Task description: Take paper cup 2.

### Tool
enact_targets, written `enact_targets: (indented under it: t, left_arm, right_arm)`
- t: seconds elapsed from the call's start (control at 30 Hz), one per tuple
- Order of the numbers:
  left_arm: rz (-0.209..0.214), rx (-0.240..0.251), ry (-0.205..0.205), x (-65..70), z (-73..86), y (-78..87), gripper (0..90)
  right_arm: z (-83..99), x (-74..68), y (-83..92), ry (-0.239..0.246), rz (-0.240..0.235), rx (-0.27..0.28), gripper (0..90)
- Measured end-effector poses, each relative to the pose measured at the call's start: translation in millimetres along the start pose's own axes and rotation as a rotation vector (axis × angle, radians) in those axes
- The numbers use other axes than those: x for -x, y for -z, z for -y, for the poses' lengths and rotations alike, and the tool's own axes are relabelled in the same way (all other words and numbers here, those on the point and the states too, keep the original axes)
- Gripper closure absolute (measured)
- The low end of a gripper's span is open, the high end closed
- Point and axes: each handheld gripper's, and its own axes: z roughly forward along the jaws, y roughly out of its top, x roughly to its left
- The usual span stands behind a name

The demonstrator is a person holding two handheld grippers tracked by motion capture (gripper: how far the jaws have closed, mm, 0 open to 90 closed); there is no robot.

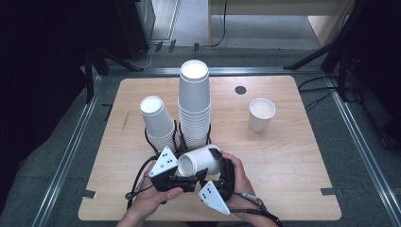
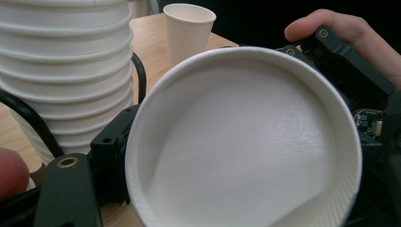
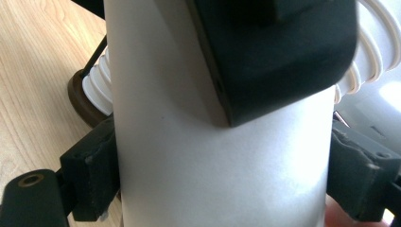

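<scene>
A white paper cup (image 1: 201, 161) lies on its side above the table's near edge, pinched between both tools: the right gripper (image 1: 218, 170) clamps its body, the left gripper (image 1: 182, 178) grips its rim. Behind it stand two cup stacks (image 1: 194, 106). One single cup (image 1: 261, 114) stands toward the right edge.

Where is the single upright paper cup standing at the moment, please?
In the high view the single cup stands alone at the table's right, apart from the tall stack.
</scene>
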Motion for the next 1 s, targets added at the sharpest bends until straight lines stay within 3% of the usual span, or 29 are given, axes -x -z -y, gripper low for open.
enact_targets:
  t: [0.27, 0.33, 0.47, 0.57, 0.6, 0.83, 0.87, 0.9, 1.0]
  left_arm:
    - [0.032, 0.01, 0.022, -1.2, 0.0, -0.3, 22.0]
    - [0.003, 0.012, 0.003, -0.1, 0.0, -0.4, 22.2]
    - [0.0, 0.037, 0.008, -2.0, -0.5, 2.9, 22.4]
    - [-0.002, 0.057, 0.013, -3.2, -1.3, 5.1, 22.4]
    - [-0.007, 0.07, 0.017, -3.7, -1.6, 6.2, 22.4]
    - [-0.038, 0.118, 0.015, -3.4, -0.6, 7.0, 22.4]
    - [-0.039, 0.129, 0.02, -3.6, -0.5, 7.5, 22.4]
    - [-0.039, 0.133, 0.021, -4.0, -0.6, 8.0, 22.4]
    - [-0.044, 0.188, 0.022, -3.9, 0.5, 9.8, 22.3]
  right_arm:
    - [0.1, 5.6, 3.9, 0.007, -0.023, 0.007, 10.0]
    - [0.2, 6.4, 5.8, -0.009, -0.027, 0.005, 8.0]
    - [-0.9, 9.7, 11.2, -0.035, -0.048, 0.015, 2.3]
    - [-2.0, 11.9, 14.8, -0.067, -0.059, 0.019, 0.8]
    - [-3.2, 15.2, 19.6, -0.118, -0.064, 0.027, 0.2]
    - [-0.9, 26.6, 29.7, -0.188, -0.048, 0.024, 0.0]
    - [0.5, 31.1, 34.1, -0.229, -0.039, 0.019, 0.0]
    - [0.5, 31.1, 34.1, -0.229, -0.039, 0.019, 0.0]
    - [4.0, 37.4, 40.3, -0.307, -0.024, 0.012, 0.0]
